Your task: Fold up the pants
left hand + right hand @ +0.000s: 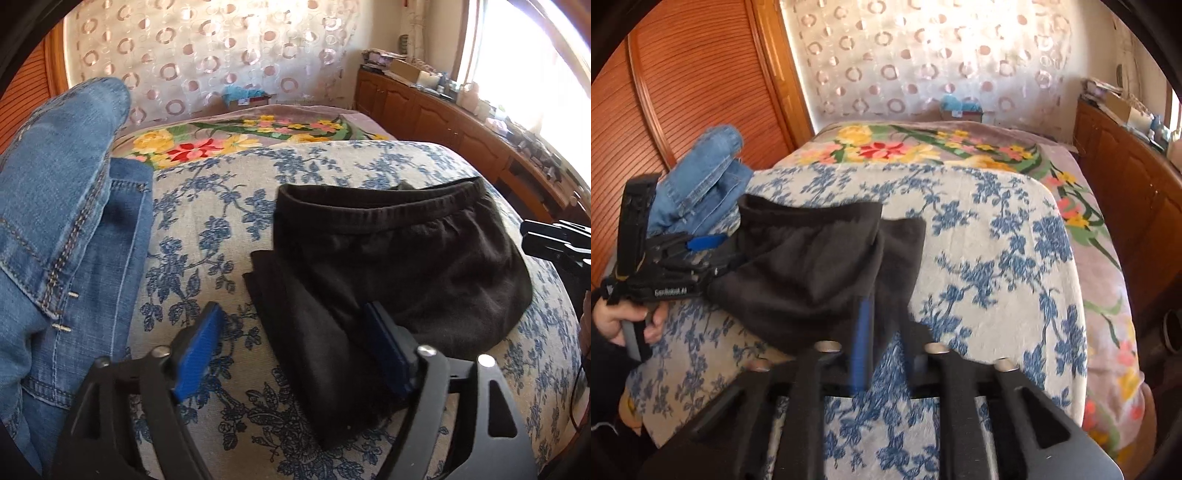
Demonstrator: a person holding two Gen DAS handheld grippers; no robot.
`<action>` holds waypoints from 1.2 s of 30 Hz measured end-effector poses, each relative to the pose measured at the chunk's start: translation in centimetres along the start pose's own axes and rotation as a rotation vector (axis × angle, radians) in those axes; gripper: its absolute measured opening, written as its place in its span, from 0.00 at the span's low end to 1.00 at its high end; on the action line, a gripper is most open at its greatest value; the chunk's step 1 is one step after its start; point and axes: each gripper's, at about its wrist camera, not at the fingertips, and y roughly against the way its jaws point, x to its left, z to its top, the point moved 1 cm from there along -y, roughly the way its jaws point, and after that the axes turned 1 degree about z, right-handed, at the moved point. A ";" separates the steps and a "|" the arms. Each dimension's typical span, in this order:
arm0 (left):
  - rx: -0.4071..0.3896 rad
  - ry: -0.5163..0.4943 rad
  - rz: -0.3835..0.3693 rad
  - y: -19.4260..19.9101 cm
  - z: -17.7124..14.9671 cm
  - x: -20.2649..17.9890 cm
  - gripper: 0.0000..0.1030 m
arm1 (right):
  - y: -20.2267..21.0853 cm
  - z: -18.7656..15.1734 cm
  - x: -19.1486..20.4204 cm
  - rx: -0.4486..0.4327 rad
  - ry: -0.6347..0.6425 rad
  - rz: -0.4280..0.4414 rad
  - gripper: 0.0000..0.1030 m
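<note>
Black pants (406, 258) lie folded on the blue-flowered bedcover (207, 221), waistband toward the far side. My left gripper (291, 341) stands wide open. A folded black leg lies between its blue pads (201, 339) without being pressed. In the right wrist view the same pants (812, 266) lie just ahead of my right gripper (884, 332). Its jaws stand apart with bedcover showing between them. A corner of the black cloth lies over its right finger and hides that pad. The left gripper (701, 243) shows at the pants' left edge, held by a hand (628, 325).
A heap of blue jeans (55, 184) lies at the bedcover's left side, also in the right wrist view as the jeans (705, 173). A bright flowered blanket (923, 144) covers the far bed. Wooden cabinets (1126, 184) run along the right, a wooden wardrobe (683, 92) on the left.
</note>
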 end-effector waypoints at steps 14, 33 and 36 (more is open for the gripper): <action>0.006 0.000 -0.003 -0.2 0.0 0.4 0.84 | -5.1 2.9 -0.8 0.048 0.027 0.027 0.71; -0.004 0.041 -0.070 -0.3 3.2 1.0 0.59 | -5.6 3.2 -1.0 0.039 -0.003 0.109 0.73; 0.025 0.060 -0.085 -1.0 3.1 1.3 0.58 | -6.1 3.1 -1.1 0.049 -0.014 0.117 0.74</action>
